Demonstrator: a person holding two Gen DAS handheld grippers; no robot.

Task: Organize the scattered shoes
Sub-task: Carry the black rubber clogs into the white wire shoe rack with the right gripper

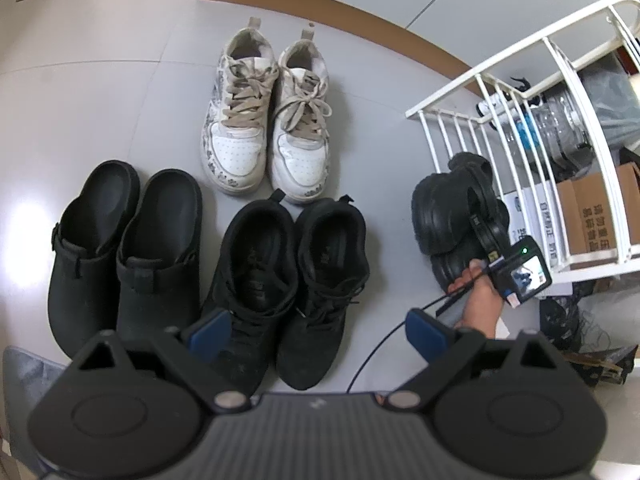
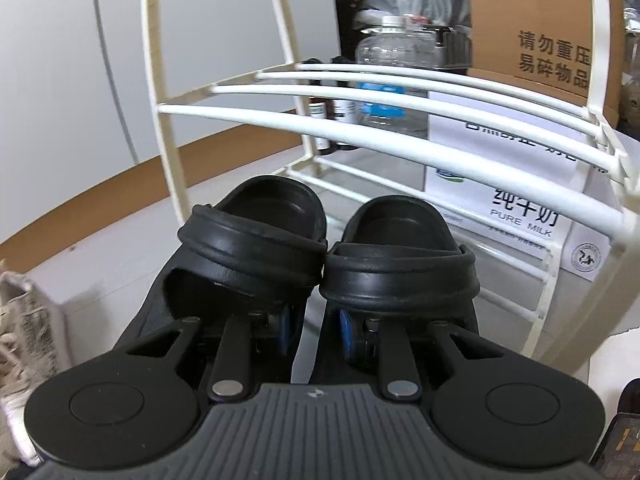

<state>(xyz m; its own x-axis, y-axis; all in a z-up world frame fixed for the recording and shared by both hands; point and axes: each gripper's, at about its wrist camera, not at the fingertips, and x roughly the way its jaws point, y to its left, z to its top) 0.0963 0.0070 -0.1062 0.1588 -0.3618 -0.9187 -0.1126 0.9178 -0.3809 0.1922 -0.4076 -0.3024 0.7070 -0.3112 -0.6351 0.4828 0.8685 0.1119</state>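
My right gripper is shut on a pair of glossy black clogs, pinching their inner sides together, in front of the white shoe rack. In the left wrist view the same clogs hang in the right gripper beside the rack. My left gripper is open and empty, above a pair of black sneakers. Matte black clogs sit to their left. White sneakers stand behind.
Behind the rack stand a cardboard box, a milk carton box, a clear water jug and small bottles. A brown baseboard runs along the wall. A grey mat lies at the lower left.
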